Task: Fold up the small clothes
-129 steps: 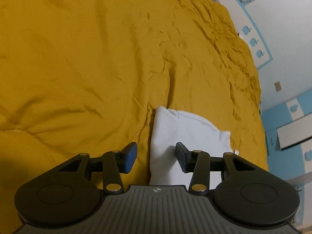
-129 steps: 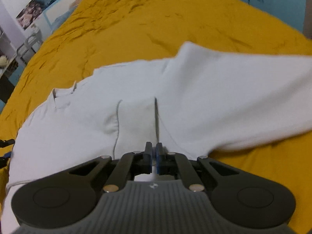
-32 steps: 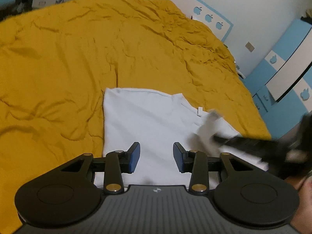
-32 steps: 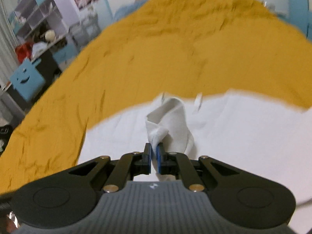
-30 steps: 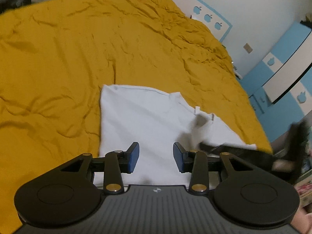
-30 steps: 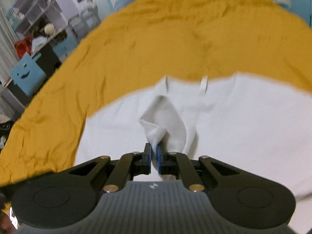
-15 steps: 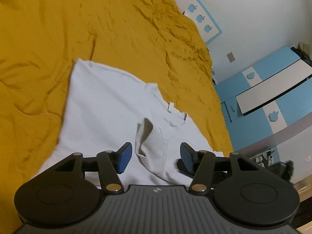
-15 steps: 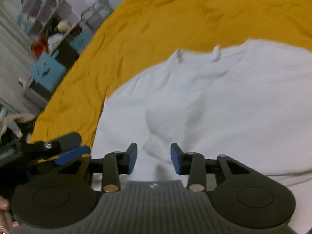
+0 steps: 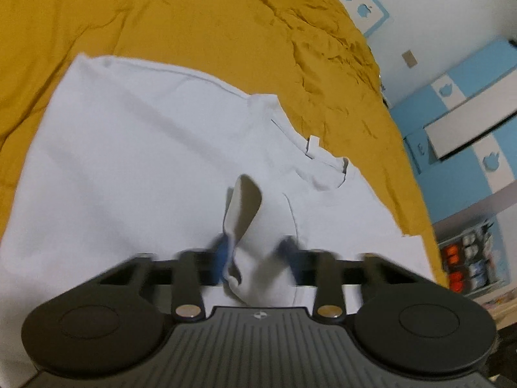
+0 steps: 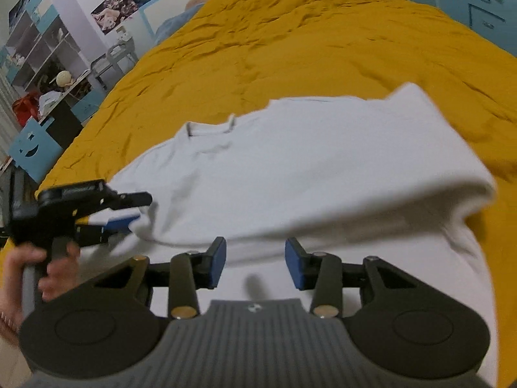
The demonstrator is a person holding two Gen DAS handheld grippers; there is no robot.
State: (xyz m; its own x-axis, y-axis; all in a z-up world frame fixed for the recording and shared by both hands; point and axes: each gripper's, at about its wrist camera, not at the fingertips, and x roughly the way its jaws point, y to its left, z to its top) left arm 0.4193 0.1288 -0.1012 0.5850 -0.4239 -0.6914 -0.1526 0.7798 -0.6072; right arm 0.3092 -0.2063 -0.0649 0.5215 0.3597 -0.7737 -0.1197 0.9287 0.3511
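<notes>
White shirt (image 10: pixel 307 161) on yellow bedspread (image 10: pixel 290 38), both hand-held grippers open

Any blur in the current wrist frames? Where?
Left wrist view: the left gripper finger tips are motion-smeared around a raised flap of the shirt, and the blanket is soft too. Right wrist view: the right gripper is sharp, the shirt's fold edge is smeared, and the rim bends strongly.

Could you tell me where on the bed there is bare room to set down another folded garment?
The yellow duvet lies bare beyond the white T-shirt's collar, toward the headboard, and past its right edge. It is crowded near the raised sleeve, where the left tool and right tool work.
</notes>
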